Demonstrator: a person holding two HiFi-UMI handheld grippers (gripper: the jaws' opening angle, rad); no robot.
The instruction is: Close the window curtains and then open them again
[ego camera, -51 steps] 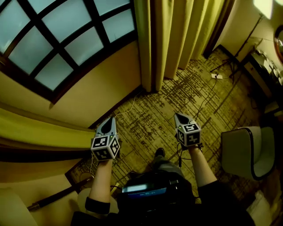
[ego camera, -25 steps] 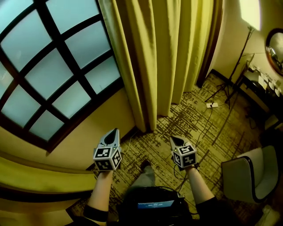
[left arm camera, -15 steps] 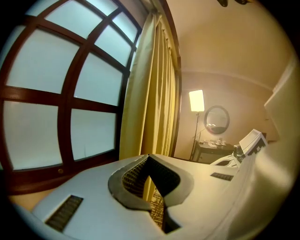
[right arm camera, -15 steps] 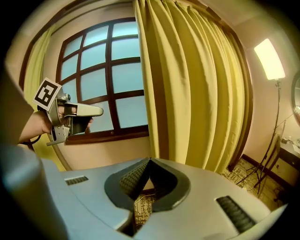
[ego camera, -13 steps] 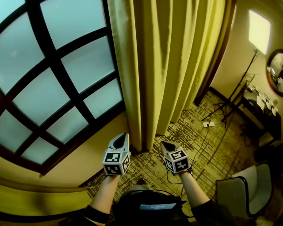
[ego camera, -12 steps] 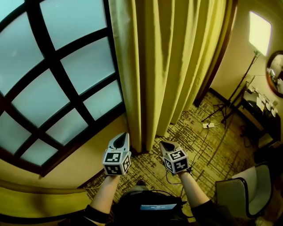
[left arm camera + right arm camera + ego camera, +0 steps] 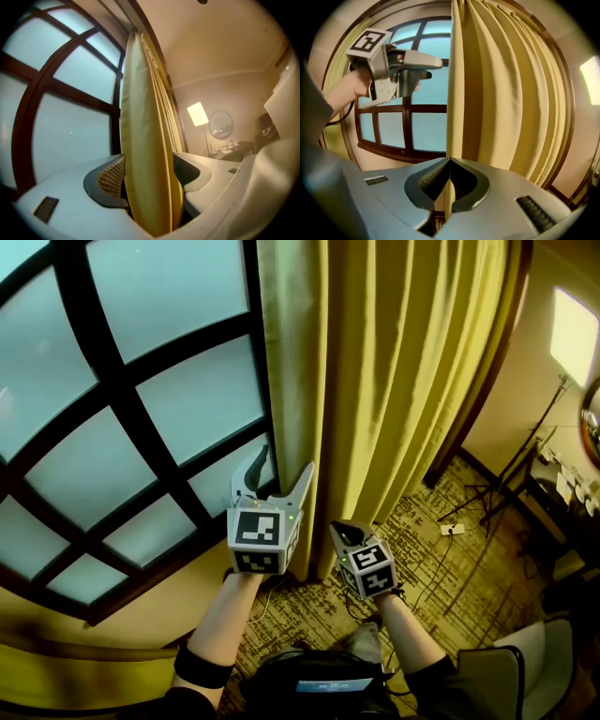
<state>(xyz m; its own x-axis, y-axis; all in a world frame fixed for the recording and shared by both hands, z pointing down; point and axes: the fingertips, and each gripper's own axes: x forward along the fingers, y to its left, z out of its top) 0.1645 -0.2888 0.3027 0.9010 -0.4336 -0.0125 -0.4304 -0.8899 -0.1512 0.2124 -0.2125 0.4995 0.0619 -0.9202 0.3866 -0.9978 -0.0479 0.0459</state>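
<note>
A yellow curtain (image 7: 394, 381) hangs bunched at the right side of a big dark-framed window (image 7: 122, 427). My left gripper (image 7: 284, 461) is raised to the curtain's left edge. Its jaws have just been opening and stand wide, one on each side of that edge. In the left gripper view the curtain edge (image 7: 145, 140) fills the gap of the left gripper (image 7: 149, 161), and the pads do not press it. My right gripper (image 7: 339, 529) is lower, shut and empty, just short of the curtain (image 7: 506, 93). Its closed tips (image 7: 449, 161) point at the folds, with the left gripper (image 7: 417, 65) up to the left.
A second yellow curtain (image 7: 84, 681) is bunched at the lower left. On the patterned carpet (image 7: 431, 559) stand a lamp tripod (image 7: 497, 488) with a bright light panel (image 7: 574, 334), a power strip (image 7: 452, 529) and a pale chair (image 7: 511, 681) at the lower right.
Both grippers have risen and moved in toward the curtain. The left one went from shut to wide open around the curtain's edge. The right one stays shut.
</note>
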